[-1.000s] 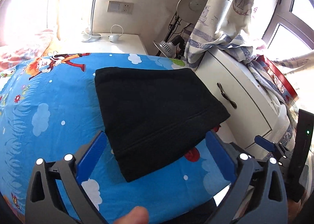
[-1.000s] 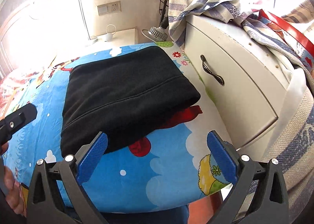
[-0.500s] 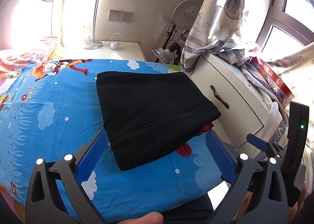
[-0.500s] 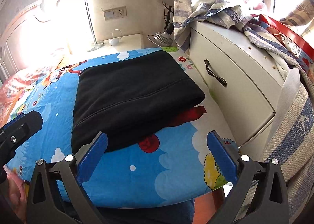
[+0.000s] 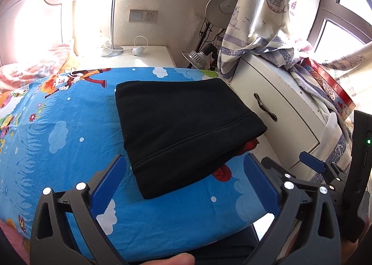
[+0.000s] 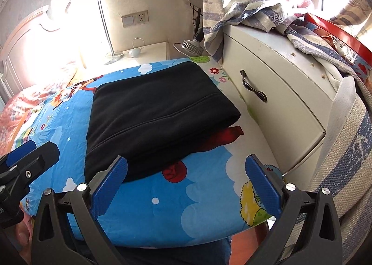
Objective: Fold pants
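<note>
- The black pants lie folded into a compact, thick rectangle on the blue cartoon-print bedsheet, with stitched seams running across the top layer.
- The bundle sits toward the side of the bed nearest the white cabinet, one corner reaching close to the mattress edge just beside the cabinet's drawer front.
- The left gripper hangs above the near edge of the sheet on the side of the pants away from the wall, its blue-padded jaws spread wide and holding nothing; it does not touch the cloth.
- The right gripper is likewise released and empty, jaws spread, poised over the sheet between the pants and the cabinet's near corner.
- Beyond the pants, a white nightstand stands against the wall, with a patterned curtain draped over the cabinet's top.
</note>
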`<state>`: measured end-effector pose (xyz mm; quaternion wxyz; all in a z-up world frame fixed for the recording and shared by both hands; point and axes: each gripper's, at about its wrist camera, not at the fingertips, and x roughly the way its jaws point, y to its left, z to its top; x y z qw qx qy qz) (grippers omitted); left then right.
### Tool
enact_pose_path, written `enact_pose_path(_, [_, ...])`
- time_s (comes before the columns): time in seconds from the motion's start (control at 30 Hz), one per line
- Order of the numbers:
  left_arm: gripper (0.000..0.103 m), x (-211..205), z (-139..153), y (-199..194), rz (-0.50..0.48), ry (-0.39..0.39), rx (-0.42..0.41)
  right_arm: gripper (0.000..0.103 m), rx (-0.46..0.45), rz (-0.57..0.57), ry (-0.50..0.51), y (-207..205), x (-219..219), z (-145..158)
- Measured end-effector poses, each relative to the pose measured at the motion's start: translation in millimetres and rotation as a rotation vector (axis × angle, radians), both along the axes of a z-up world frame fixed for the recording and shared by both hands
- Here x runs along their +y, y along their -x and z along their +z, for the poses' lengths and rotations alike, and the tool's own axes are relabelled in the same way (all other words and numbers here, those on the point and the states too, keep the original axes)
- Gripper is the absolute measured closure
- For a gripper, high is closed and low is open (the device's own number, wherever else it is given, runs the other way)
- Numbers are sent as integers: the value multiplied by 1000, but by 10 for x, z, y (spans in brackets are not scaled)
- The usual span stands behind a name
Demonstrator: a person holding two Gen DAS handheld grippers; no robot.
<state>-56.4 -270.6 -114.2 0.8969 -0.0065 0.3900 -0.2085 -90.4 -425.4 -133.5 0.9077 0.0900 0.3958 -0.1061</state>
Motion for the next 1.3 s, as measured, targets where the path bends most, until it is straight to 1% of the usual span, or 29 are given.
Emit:
enact_pose_path(0.4, [2,14,-55,-18,12,1,11,5,0,7,4,7,8,-8])
enact_pose_path(1.3, [2,-27,-94,28,-6,4,9,5,7,8,1,17,10,-49])
